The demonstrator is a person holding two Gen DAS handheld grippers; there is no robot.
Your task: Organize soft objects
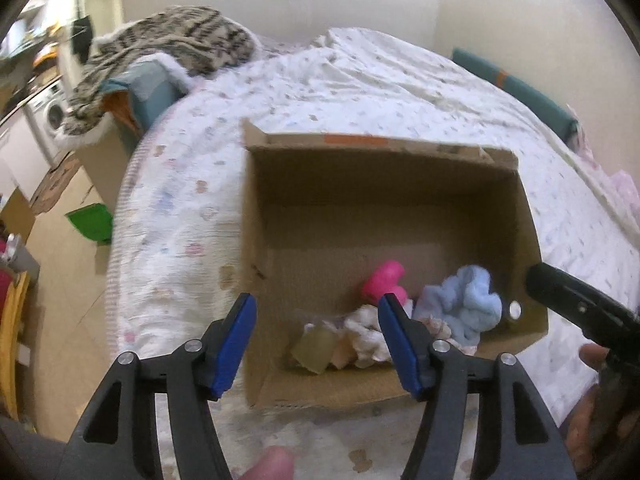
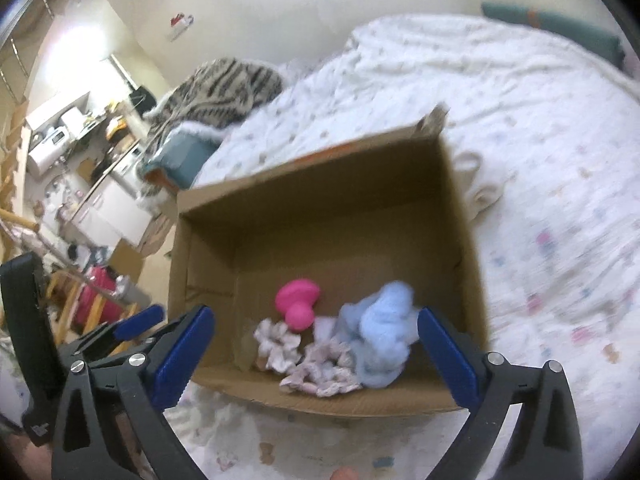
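**Two open grippers held over the box**

Two grippers are held apart-jawed and empty: the left gripper (image 1: 318, 336) at the brown cardboard box's (image 1: 256, 216) near wall, the right gripper (image 2: 316, 346) above it. Inside are seen a pink plush toy (image 2: 298, 300), floral fabric scrunchies (image 2: 316, 368) and a pale blue fluffy cloth (image 2: 380, 332).

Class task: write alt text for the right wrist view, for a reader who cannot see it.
An open cardboard box on a bed holds a pink plush toy, a light blue fluffy cloth and pale scrunchies. The open, empty right hand-held gripper frames the box's near edge; the left hand-held gripper shows at left.
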